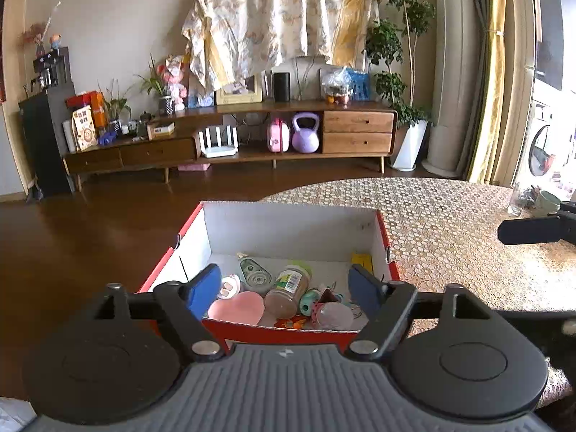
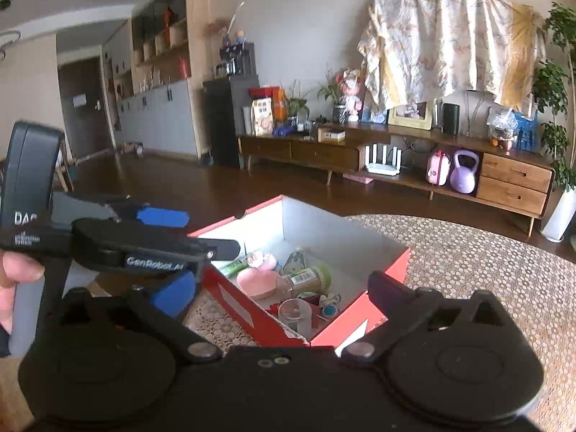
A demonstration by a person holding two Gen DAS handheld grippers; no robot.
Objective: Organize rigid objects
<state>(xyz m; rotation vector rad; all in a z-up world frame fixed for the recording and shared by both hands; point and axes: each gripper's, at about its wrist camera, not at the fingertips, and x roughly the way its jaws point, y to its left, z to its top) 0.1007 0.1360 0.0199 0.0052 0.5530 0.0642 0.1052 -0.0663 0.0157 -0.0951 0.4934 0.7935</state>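
Note:
A red cardboard box (image 1: pixel 383 232) with a white inside stands on the patterned table (image 1: pixel 450 223). In it lie a spice jar (image 1: pixel 288 289), a pink heart-shaped case (image 1: pixel 235 306), a correction tape (image 1: pixel 253 273), a clear cup (image 1: pixel 334 316) and small trinkets. My left gripper (image 1: pixel 286 288) is open and empty, its blue pads straddling the box's near wall. In the right wrist view the box (image 2: pixel 392 262) shows with the jar (image 2: pixel 306 280) and cup (image 2: pixel 295 315). My right gripper (image 2: pixel 280 289) is open and empty above the box's near corner. The left gripper (image 2: pixel 163 216) sits to its left.
A glass (image 1: pixel 516 199) and a green cup (image 1: pixel 547 199) stand at the table's far right edge. A wooden TV console (image 1: pixel 234 144) with a purple kettlebell (image 1: pixel 305 133) lines the far wall. Brown floor lies left of the table.

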